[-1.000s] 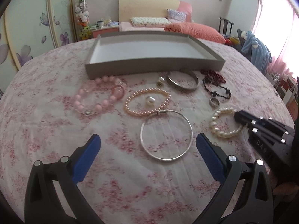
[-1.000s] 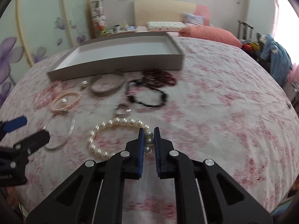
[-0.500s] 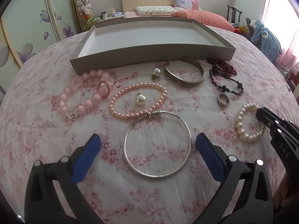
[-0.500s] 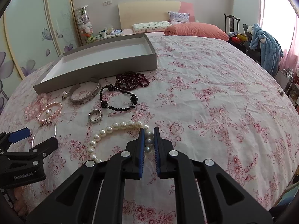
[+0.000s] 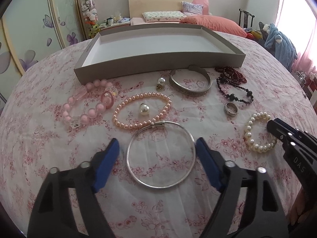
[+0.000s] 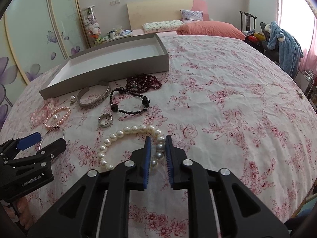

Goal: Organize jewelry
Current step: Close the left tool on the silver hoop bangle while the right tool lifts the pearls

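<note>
A thin silver bangle (image 5: 160,154) lies flat on the floral cloth between the fingers of my left gripper (image 5: 157,148), which is open and closing in around it. My right gripper (image 6: 158,148) has its narrow jaws on either side of the white pearl bracelet (image 6: 126,136), which also shows in the left wrist view (image 5: 257,133); the bracelet rests on the cloth. The empty grey tray (image 5: 158,59) stands beyond the jewelry, and shows in the right wrist view (image 6: 107,69).
On the cloth lie a pink bead bracelet (image 5: 87,103), a peach pearl bracelet (image 5: 141,111) around a loose pearl, a silver cuff (image 5: 190,83), a ring (image 5: 230,109), black beads (image 5: 235,93) and dark red beads (image 5: 231,75).
My left gripper has narrowed its fingers around the silver bangle and moved closer. My right gripper's jaws have parted slightly around the white pearl bracelet.
</note>
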### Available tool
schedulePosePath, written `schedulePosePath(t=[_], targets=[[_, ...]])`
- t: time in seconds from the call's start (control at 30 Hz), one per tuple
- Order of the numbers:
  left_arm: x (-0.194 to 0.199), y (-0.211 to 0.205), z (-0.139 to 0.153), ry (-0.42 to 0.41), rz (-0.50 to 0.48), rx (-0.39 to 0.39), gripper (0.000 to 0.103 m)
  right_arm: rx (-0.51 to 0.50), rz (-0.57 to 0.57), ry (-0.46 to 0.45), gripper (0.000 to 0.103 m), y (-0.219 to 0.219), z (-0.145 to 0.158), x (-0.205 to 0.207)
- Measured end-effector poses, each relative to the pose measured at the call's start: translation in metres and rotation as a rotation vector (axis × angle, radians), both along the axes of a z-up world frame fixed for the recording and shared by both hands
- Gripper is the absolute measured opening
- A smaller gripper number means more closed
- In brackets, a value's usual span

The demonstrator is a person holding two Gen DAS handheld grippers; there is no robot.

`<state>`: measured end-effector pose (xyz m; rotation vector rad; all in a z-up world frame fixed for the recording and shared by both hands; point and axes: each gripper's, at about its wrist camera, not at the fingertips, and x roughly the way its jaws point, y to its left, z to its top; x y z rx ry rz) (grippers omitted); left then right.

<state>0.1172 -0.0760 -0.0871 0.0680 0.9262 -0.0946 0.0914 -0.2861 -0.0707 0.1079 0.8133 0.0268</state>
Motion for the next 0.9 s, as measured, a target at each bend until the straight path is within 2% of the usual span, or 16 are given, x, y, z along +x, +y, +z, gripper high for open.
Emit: schedulePosePath(t=[0.07,0.17,0.23,0.27,0.43,0.67,0.9], targets=[[-0.003,0.000,0.000,-0.004,-0.001,-0.005,0.068,-0.004,0.007,-0.001,0.026,0.003,0.000,-0.001],[-0.005,0.002,0.000,-0.009,-0.003,-0.007,0.068,-0.031,0.012,-0.004,0.026,0.006,-0.001,-0.002],[-0.006,0.004,0.000,-0.011,-0.005,-0.009,0.068,-0.048,0.011,-0.006,0.019,0.007,-0.001,-0.002],[-0.008,0.006,0.000,-0.012,-0.004,-0.010,0.068,-0.054,0.009,-0.007,0.011,0.007,-0.001,-0.003],[-0.012,0.020,0.002,-0.017,0.008,-0.035,0.068,-0.007,0.016,-0.014,0.010,0.001,0.001,-0.004],[-0.022,0.040,0.010,-0.060,0.039,-0.076,0.068,0.062,0.064,-0.145,0.010,0.003,0.030,-0.018],[-0.033,0.054,0.026,-0.133,0.065,-0.079,0.068,0.093,0.112,-0.211,0.010,0.011,0.049,-0.024]])
